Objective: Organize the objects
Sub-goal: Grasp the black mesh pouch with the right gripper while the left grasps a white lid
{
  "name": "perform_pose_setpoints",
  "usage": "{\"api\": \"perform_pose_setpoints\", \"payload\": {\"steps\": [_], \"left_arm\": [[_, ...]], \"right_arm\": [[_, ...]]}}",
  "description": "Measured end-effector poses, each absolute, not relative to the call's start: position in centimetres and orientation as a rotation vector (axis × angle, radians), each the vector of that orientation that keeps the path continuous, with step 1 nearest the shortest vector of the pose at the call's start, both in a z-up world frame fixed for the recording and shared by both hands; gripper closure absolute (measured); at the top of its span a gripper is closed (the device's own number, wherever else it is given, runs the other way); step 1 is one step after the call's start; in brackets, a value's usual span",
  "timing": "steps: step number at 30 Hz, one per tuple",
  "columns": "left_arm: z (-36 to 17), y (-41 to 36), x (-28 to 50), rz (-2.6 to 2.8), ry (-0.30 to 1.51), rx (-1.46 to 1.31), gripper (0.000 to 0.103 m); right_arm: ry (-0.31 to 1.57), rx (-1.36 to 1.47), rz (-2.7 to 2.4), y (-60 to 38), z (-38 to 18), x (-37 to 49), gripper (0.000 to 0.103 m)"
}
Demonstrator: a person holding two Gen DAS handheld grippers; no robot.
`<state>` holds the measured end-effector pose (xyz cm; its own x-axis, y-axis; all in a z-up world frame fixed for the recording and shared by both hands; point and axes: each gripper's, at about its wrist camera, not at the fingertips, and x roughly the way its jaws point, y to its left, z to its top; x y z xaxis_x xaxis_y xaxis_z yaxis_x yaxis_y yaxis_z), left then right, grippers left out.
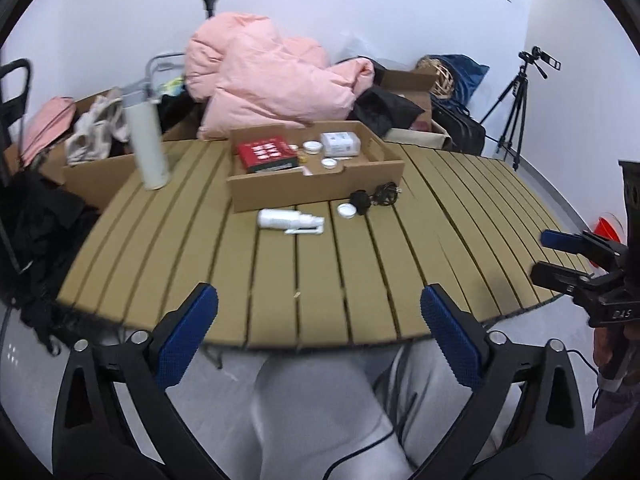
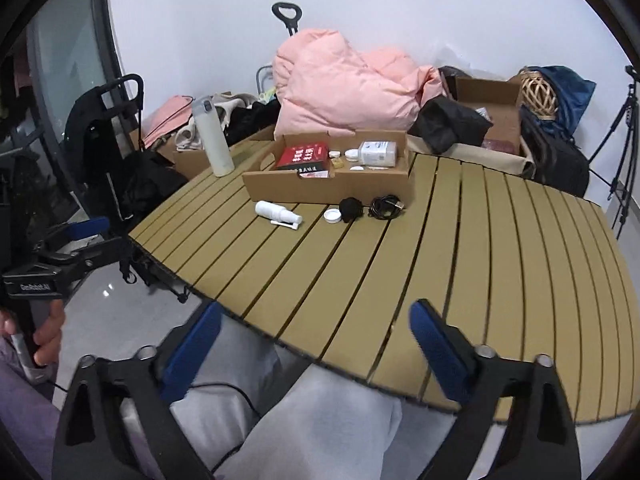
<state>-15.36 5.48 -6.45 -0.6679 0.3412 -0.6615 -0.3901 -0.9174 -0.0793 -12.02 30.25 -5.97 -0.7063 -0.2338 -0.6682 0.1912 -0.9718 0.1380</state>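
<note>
Hovering with both grippers, left gripper (image 1: 319,312) and right gripper (image 2: 316,330), gaping empty; box (image 1: 316,190) ahead partly filled; spray bottle (image 1: 289,220), cap (image 1: 346,210), cable (image 1: 385,193) awaiting beyond.

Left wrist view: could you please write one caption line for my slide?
Open left gripper above the table edge, facing a spray bottle, cap, cable and part-filled box.

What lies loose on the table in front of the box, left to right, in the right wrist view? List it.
Spray bottle → white lid → black ball → coiled cable.
</note>
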Motion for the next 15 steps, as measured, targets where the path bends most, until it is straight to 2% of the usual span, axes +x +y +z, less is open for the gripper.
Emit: {"api": "perform_pose_setpoints", "payload": {"steps": [2,4,6,7,11,15], "left_arm": [[-7.6,7.0,-17.9,2.502,0.074,-0.980,0.016],[-9.2,8.8,-21.6,2.423,0.013,-1.030,0.022],[-11.0,10.7,-25.3,2.354,-0.031,-1.108,0.038],[-11.7,11.5,-26.6,2.335,-0.022,-1.123,0.042],[-14.8,15.3,-32.3,2.295,0.123,-1.142,0.046],[-18.4,17.5,-36.6,2.240,0.210,-1.253,0.054]], "right_arm": [[-0.065,1.085,-2.706,30.5,-6.7,-14.3,0.026],[-0.063,1.092,-2.705,30.8,-7.6,-16.9,0.027],[-0.082,1.116,-2.680,31.1,-8.8,-19.8,0.027],[-0.083,1.115,-2.668,31.1,-9.2,-21.1,0.029],[-0.079,1.129,-2.630,31.1,-11.2,-27.7,0.049],[-0.143,1.136,-2.584,31.6,-13.0,-33.7,0.054]]}}
